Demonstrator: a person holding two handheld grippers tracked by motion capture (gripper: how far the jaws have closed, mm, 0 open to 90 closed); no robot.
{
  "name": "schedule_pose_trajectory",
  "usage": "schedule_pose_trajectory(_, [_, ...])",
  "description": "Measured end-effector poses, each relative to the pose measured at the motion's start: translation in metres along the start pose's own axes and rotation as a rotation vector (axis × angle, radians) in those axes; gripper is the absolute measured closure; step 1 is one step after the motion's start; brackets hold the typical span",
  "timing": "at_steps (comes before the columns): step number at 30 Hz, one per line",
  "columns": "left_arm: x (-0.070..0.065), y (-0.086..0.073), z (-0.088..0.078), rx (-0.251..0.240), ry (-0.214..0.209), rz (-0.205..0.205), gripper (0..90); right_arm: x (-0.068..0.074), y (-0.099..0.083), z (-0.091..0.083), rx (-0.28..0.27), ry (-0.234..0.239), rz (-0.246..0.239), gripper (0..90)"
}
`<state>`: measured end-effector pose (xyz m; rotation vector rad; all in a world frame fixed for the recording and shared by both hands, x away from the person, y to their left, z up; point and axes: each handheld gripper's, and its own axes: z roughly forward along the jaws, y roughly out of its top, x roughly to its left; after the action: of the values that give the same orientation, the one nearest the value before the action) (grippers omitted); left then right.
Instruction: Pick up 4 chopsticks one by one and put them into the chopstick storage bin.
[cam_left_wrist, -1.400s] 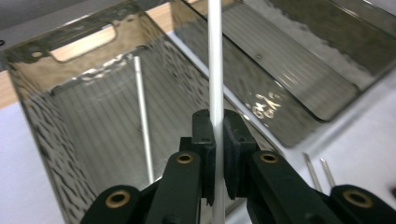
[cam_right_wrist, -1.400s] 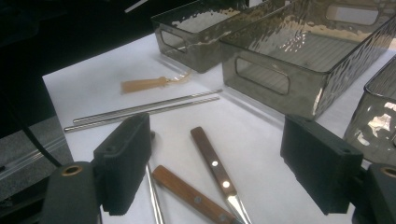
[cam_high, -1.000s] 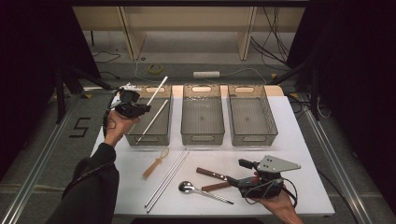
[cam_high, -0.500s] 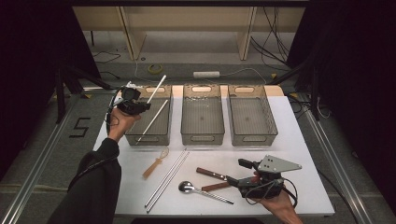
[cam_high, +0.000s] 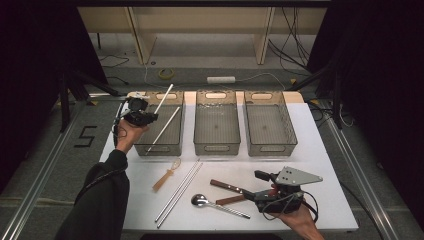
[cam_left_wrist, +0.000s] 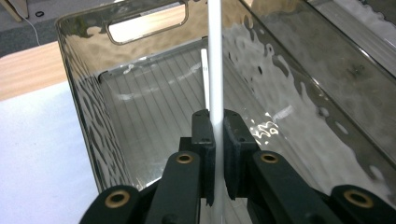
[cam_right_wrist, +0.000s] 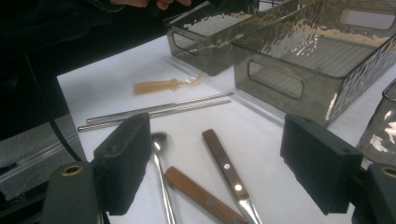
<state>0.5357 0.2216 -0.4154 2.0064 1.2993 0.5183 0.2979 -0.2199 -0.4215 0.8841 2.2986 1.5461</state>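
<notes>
3 see-through grey plastic bins stand in a row at the far side of the white table (cam_high: 320, 150). The left gripper (cam_high: 150, 118) hangs over the left bin (cam_high: 159, 148), and its jaws are clamped tight on a long thin white stick (cam_left_wrist: 215, 70). In the high view, that stick (cam_high: 164, 98) points up and away over the bin's far rim. In the left gripper view, it runs straight out between the black pads (cam_left_wrist: 204, 135). A 2nd white stick (cam_high: 164, 129) already lies slanted inside this bin.

My guess is that the sorting is on its put-away step: the held stick is being brought down to join the other one. The next move calls for tipping the stick flatter, so its far end clears the rim, and then letting the jaws go loose low in the bin so it does not bounce out.

The right gripper (cam_high: 263, 176) rests near the front right of the table with its jaws wide apart and nothing in them. Just in front of it lie 2 brown wooden-handled knives (cam_right_wrist: 224, 165) and a shiny metal spoon (cam_high: 220, 205). A pair of long metal chopsticks (cam_high: 179, 191) and a small tan plastic spoon (cam_high: 166, 174) lie further left, all waiting on the table. The middle bin (cam_high: 216, 148) and the right bin (cam_high: 270, 148) hold nothing yet.
</notes>
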Motion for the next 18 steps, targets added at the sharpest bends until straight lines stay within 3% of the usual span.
schedule_pose_trajectory(18, [0.002, -0.008, 0.011, 0.044, 0.028, -0.028, 82.8, 0.001, 0.000, 0.000, 0.005, 0.017, -0.010, 27.0])
